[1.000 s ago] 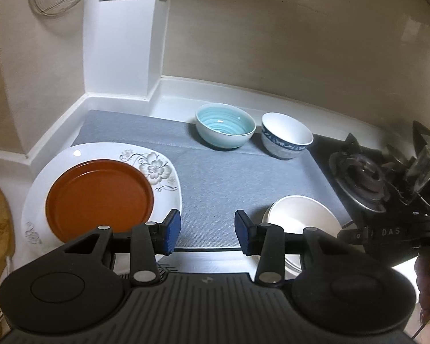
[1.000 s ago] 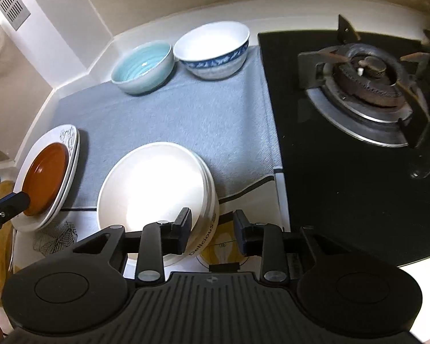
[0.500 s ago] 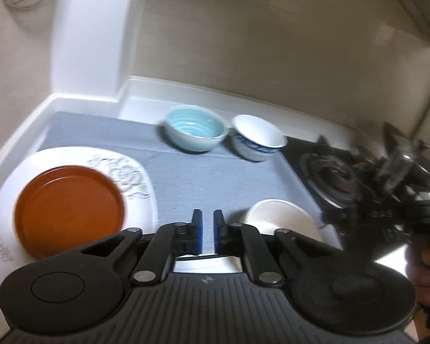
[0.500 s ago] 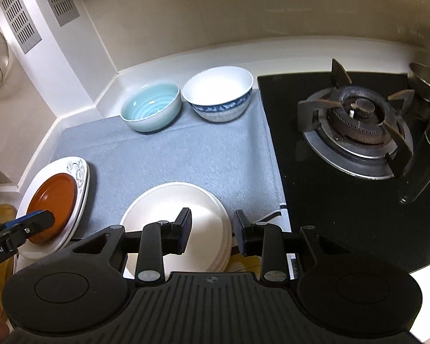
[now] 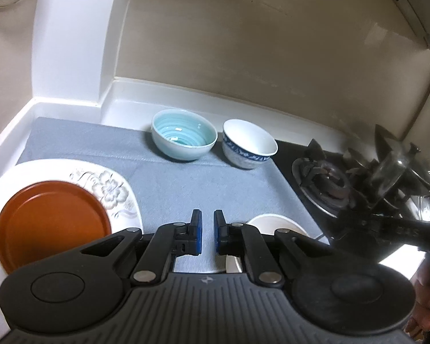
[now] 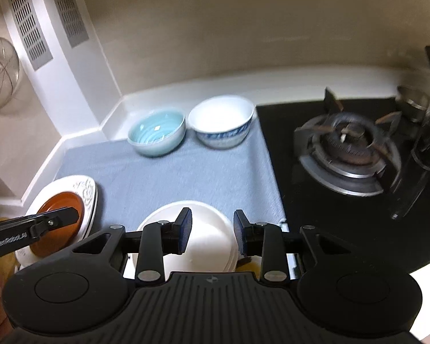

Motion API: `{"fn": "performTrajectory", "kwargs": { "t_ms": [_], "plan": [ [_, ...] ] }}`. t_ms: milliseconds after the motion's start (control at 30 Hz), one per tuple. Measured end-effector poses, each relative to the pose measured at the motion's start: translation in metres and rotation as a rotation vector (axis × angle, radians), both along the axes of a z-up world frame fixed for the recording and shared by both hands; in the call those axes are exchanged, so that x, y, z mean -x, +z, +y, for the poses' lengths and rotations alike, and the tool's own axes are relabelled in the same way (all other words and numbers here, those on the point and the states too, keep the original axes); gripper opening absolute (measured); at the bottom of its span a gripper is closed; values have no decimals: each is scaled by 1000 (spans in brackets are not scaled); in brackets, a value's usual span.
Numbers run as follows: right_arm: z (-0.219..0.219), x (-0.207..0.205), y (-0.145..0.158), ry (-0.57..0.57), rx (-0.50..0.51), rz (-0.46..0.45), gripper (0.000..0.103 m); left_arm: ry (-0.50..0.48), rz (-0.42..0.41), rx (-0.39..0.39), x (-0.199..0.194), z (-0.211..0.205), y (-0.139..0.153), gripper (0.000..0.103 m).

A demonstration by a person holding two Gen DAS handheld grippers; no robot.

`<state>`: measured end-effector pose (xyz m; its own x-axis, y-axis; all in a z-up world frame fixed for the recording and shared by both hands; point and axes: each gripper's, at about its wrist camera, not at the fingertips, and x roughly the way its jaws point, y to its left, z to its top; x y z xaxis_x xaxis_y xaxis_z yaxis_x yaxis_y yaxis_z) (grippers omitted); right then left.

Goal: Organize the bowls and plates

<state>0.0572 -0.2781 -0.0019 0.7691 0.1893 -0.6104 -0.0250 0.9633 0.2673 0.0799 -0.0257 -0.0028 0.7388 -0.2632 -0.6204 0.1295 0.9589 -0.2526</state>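
A brown plate [image 5: 51, 223] lies on a white floral plate [image 5: 109, 189] at the left of the grey mat [image 5: 186, 183]. At the mat's back stand a light-blue bowl [image 5: 183, 137] and a white bowl with a blue pattern [image 5: 248, 146]. A stack of white plates [image 6: 206, 238] sits at the mat's near edge. My left gripper [image 5: 207, 220] is shut and empty, between the brown plate and the white stack. The right gripper [image 6: 212, 218] hovers open above the white stack, holding nothing. One left finger [image 6: 60, 216] shows over the brown plate [image 6: 57, 203].
A black gas stove [image 6: 347, 146] with its burner grate borders the mat on the right. A dark bottle [image 6: 427, 143] and a steel pot [image 5: 427, 209] stand beyond the burner. A wire strainer [image 6: 0, 77] hangs on the left wall.
The left jaws went from open to shut with nothing in them. The right gripper rose away from the white plates, so more of the wall shows. Both views tilted upward.
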Motion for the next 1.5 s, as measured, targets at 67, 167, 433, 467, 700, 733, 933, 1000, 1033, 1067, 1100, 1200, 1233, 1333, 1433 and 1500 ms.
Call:
{"fn": "performTrajectory", "kwargs": {
  "t_ms": [67, 167, 433, 467, 700, 733, 933, 1000, 1033, 1067, 1100, 1200, 1233, 1333, 1433, 1500],
  "plan": [
    [-3, 3, 5, -23, 14, -17, 34, -2, 3, 16, -10, 1, 0, 8],
    [-12, 9, 12, -68, 16, -29, 34, 15, 23, 53, -33, 6, -1, 9],
    [-36, 37, 26, -146, 16, -32, 20, 171, 74, 110, -124, 30, -14, 28],
    [-39, 41, 26, -157, 16, -28, 20, 202, 94, 140, -137, 35, -19, 37],
    [-57, 68, 31, -238, 8, -19, 20, 296, 151, 270, -194, 47, -47, 41],
    [-60, 70, 31, -247, 8, -17, 20, 298, 157, 260, -200, 45, -49, 41],
    [-68, 72, 29, -274, -13, -6, 21, 346, 201, 204, -213, 30, -57, 35],
    [-67, 70, 29, -270, -19, -5, 21, 358, 213, 182, -214, 28, -58, 24],
    [-66, 68, 28, -265, -21, -6, 21, 364, 217, 166, -214, 28, -59, 17],
    [-65, 67, 28, -260, -23, -6, 21, 364, 218, 156, -214, 28, -59, 17],
    [-64, 65, 28, -253, -24, -7, 21, 362, 219, 158, -214, 28, -59, 17],
    [-62, 58, 26, -234, -33, -4, 21, 358, 228, 156, -211, 30, -58, 17],
    [-60, 56, 25, -227, -36, -2, 21, 358, 233, 155, -209, 31, -58, 17],
    [-56, 50, 25, -206, -43, -5, 21, 355, 259, 164, -213, 34, -58, 17],
    [-55, 45, 23, -193, -53, -5, 21, 337, 284, 171, -202, 33, -58, 17],
    [-54, 41, 21, -186, -61, -4, 21, 322, 300, 171, -193, 31, -57, 17]
  ]
}}
